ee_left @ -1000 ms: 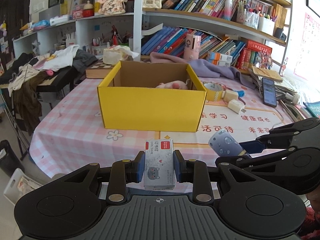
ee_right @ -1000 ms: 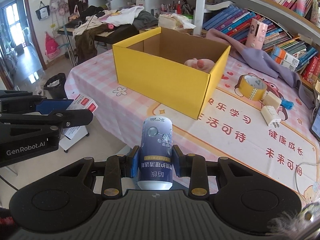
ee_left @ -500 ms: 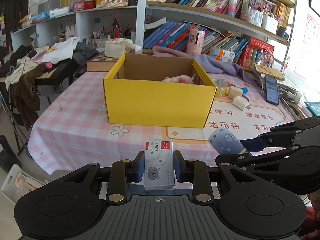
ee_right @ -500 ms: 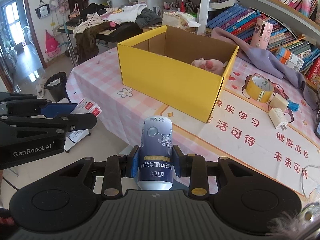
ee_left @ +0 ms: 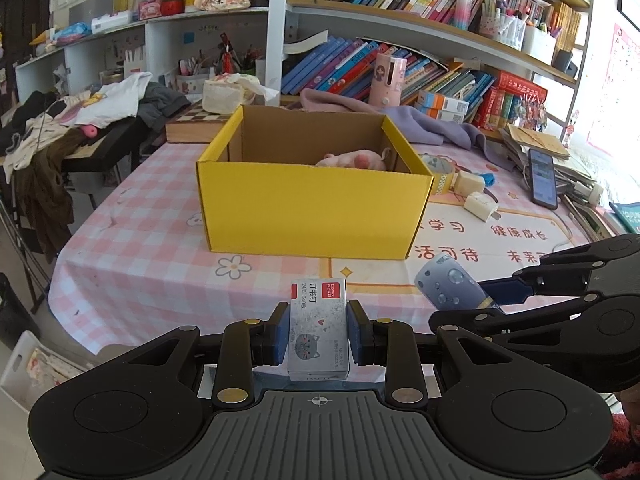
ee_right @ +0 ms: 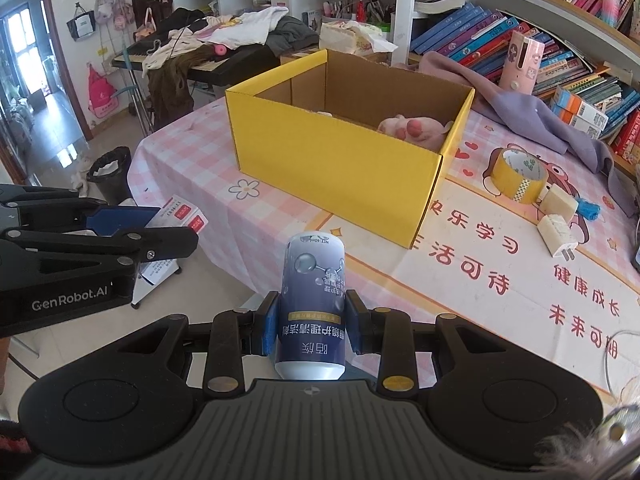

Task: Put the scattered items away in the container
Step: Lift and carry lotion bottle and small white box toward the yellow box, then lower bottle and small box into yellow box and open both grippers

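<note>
My left gripper (ee_left: 319, 336) is shut on a small staple box (ee_left: 318, 330) with a red label and a cat drawing, held above the table's near edge. My right gripper (ee_right: 312, 330) is shut on a blue cylindrical bottle (ee_right: 312, 304) with Chinese print. The open yellow cardboard box (ee_left: 312, 208) stands ahead on the pink checked tablecloth, with a pink plush toy (ee_left: 354, 159) inside at its right. In the left wrist view the right gripper and the bottle (ee_left: 450, 286) are at the right. In the right wrist view the left gripper and the staple box (ee_right: 182, 212) are at the left.
To the right of the yellow box lie a yellow tape roll (ee_right: 518, 176), two white plug adapters (ee_right: 556, 236) and a phone (ee_left: 542, 180). A purple cloth (ee_right: 520, 116) and bookshelves stand behind. A keyboard stand with clothes (ee_right: 208, 52) and a bin (ee_right: 110, 172) are left of the table.
Both grippers have come a little closer to the yellow box, which looks larger now. Each grip is the same as before.
</note>
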Motion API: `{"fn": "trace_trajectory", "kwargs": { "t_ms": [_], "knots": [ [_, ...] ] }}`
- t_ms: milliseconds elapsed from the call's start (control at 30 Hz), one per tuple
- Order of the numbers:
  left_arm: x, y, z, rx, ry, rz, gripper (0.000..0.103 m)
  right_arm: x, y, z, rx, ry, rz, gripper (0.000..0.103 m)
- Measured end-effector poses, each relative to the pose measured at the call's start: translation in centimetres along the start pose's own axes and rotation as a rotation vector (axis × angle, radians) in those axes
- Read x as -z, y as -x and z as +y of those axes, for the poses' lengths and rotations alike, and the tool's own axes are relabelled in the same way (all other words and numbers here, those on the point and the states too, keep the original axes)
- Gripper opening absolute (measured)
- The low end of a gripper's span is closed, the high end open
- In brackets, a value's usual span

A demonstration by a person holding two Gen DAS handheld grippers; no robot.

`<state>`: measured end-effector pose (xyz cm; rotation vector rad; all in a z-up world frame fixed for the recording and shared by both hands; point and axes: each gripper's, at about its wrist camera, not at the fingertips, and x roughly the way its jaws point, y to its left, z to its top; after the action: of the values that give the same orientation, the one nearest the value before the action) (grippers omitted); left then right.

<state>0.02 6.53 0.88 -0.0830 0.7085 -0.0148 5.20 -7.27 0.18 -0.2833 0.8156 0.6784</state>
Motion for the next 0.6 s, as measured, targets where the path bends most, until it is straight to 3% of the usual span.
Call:
{"fn": "trace_trajectory", "kwargs": {
  "t_ms": [367, 600],
  "knots": [
    [-3.2, -1.4, 0.6, -0.041, -0.002, -0.032, 0.028, -3.5, -1.7, -1.6, -0.052, 0.045, -0.049, 0.032],
    [-7.4, -1.8, 0.2, -0.047, -0.042, -0.121, 0.028, -7.2, -1.0, -3.2, -0.069, 0.088, -0.161, 0.032]
  ]
}}
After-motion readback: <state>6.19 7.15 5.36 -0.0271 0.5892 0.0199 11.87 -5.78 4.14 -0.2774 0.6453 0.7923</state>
